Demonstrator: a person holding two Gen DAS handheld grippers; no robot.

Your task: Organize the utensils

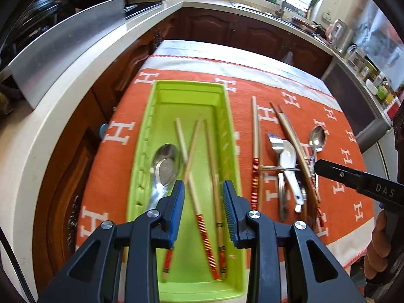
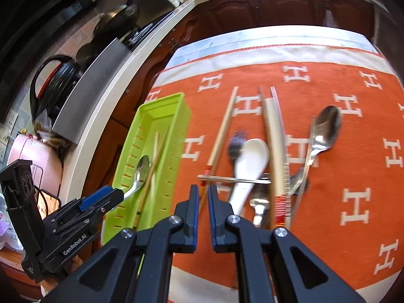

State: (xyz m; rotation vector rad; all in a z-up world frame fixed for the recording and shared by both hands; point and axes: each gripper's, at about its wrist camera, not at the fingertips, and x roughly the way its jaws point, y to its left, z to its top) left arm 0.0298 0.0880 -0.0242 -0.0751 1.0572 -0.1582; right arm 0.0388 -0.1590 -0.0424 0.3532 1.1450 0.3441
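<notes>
Green tray (image 1: 188, 96) holds some utensils; my left claw (image 1: 203, 194) hovers wide open, empty. Right claw (image 2: 203, 199), narrowly parted, brackets a chopstick (image 2: 219, 141) at twelve o'clock; closing comes next.

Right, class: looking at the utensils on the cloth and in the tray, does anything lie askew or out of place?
Yes. In the green tray the chopsticks cross one another rather than lying parallel. On the orange cloth a thin metal utensil lies crosswise over the white ceramic spoon, and the fork is half buried beneath.
</notes>
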